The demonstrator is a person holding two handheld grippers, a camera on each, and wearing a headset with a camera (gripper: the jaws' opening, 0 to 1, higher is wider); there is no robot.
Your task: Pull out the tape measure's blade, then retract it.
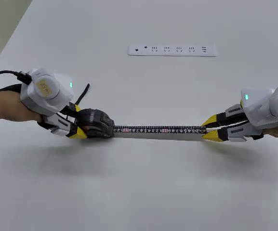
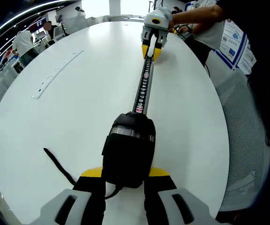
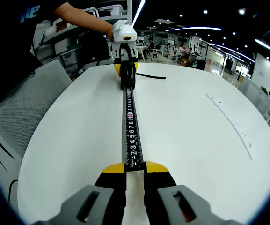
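A black tape measure case (image 1: 95,123) lies on the white table, and my left gripper (image 1: 77,121) is shut on it. In the left gripper view the case (image 2: 128,149) sits between the yellow-tipped jaws of the left gripper (image 2: 124,172). Its numbered blade (image 1: 160,130) runs out to the right along the table. My right gripper (image 1: 210,128) is shut on the blade's end. In the right gripper view the blade (image 3: 131,133) stretches from the right gripper (image 3: 135,167) to the far case (image 3: 128,79).
A white power strip (image 1: 172,50) lies flat at the far middle of the table (image 1: 143,192). A black wrist strap (image 1: 83,93) trails behind the case. Chairs and people stand beyond the table's edge in the gripper views.
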